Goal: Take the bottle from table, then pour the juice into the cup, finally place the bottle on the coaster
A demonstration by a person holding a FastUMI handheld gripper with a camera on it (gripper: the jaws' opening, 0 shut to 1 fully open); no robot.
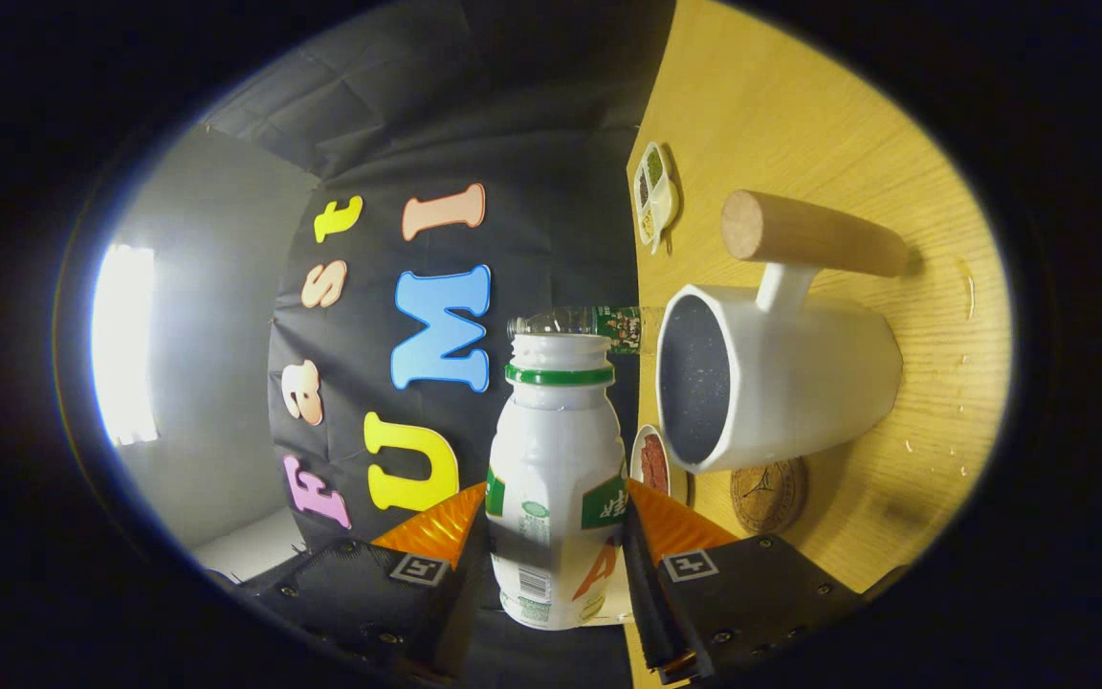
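My gripper (556, 536) is shut on a white juice bottle (556, 459) with a green neck ring and no cap. The whole view is rolled on its side, so the wooden table (800, 115) stands like a wall beside the bottle. The bottle lies about level with the table, its open mouth held over the opening of a white cup (800, 373) with a wooden handle (809, 234). The cup's inside looks dark; I cannot tell whether any juice is flowing. A round brown coaster (769, 496) lies on the table right beside the cup's base.
A small dish with red contents (651, 461) sits near the cup and coaster. A divided white dish (654, 191) and a clear bottle with a green label (599, 325) stand farther along the table. Small droplets dot the wood past the cup.
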